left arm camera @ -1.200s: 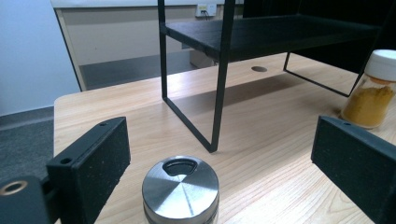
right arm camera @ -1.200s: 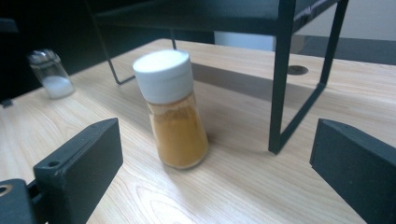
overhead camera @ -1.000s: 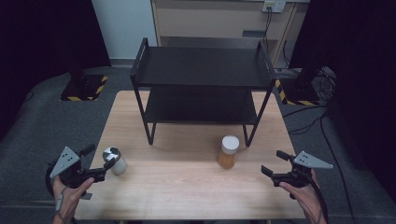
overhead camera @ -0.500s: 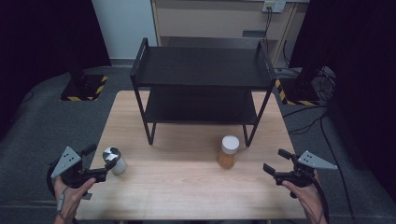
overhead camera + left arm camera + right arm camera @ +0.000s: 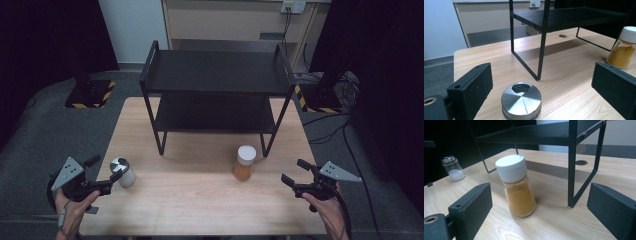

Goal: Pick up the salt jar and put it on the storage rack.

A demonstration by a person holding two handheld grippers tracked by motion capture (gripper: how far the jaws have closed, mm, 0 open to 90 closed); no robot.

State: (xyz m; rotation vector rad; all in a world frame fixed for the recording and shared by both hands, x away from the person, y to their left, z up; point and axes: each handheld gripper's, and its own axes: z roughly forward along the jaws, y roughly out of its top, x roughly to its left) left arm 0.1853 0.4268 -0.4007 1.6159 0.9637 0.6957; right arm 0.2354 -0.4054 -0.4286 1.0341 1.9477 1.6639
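Both hands rest low at the near edge of the table [image 5: 200,200], in front of the black rack [image 5: 215,90]. The left gripper [image 5: 106,172] points at the salt shaker [image 5: 123,171] near the rack's left leg, jaws apart around it without touching. The right gripper [image 5: 295,172], jaws apart and just been closing slightly, faces the spice jar [image 5: 245,162], which stands by the rack's right leg, short of the jaws.

Both tongs, the left tongs [image 5: 102,170] and the right tongs [image 5: 295,172], are showing black bodies, grey three-cornered plates, blocky black jaws with small screw holes, and black trailing cables.
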